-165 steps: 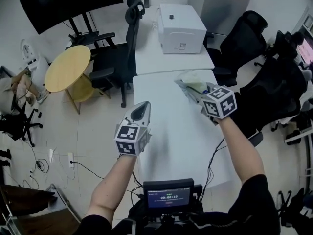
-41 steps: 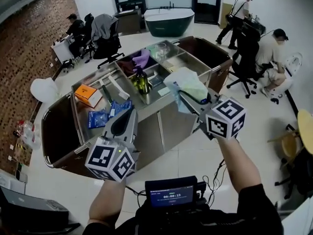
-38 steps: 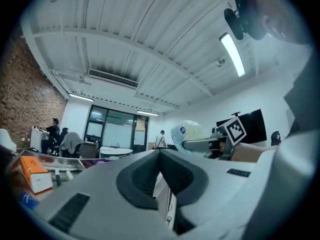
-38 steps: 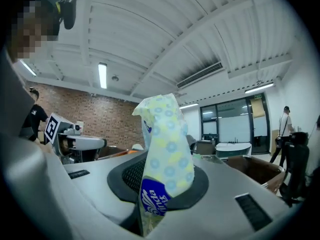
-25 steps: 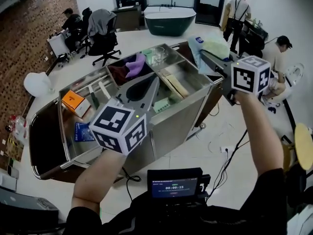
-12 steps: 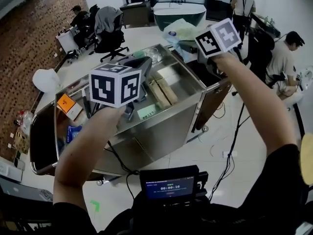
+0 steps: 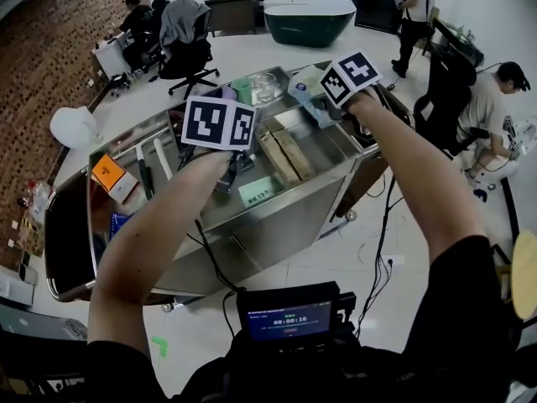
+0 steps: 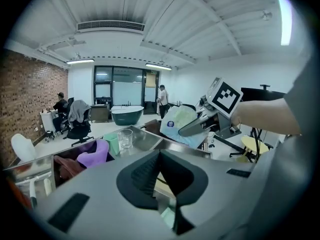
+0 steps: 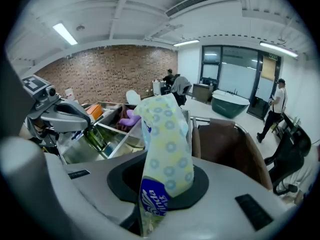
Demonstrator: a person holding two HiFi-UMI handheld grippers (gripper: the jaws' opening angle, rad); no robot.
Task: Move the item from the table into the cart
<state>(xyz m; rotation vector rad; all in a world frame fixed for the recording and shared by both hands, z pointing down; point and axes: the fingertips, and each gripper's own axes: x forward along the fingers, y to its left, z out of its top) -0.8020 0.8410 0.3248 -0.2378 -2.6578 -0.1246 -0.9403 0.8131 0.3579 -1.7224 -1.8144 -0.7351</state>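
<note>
The item is a pale green tissue pack (image 7: 305, 86) with blue dots and a blue label. My right gripper (image 7: 327, 99) is shut on it and holds it in the air above the far right end of the steel cart (image 7: 281, 225). In the right gripper view the pack (image 9: 165, 149) stands upright between the jaws and hides their tips. My left gripper (image 8: 159, 154) is shut with nothing in it, above the cart's middle compartments. Its marker cube (image 7: 220, 124) hides its jaws in the head view.
The cart's compartments hold an orange box (image 7: 109, 175), wooden blocks (image 7: 281, 154), a drinking glass (image 7: 264, 86), a purple cloth (image 8: 94, 154) and a green bottle (image 9: 95, 139). Brown bags (image 7: 369, 170) hang at both ends. A person sits at the right (image 7: 495, 99). A green bathtub (image 7: 310, 15) stands behind.
I turned from the white table to the cart earlier. In the last second both grippers moved forward and down over the cart, with the pack still in the right one.
</note>
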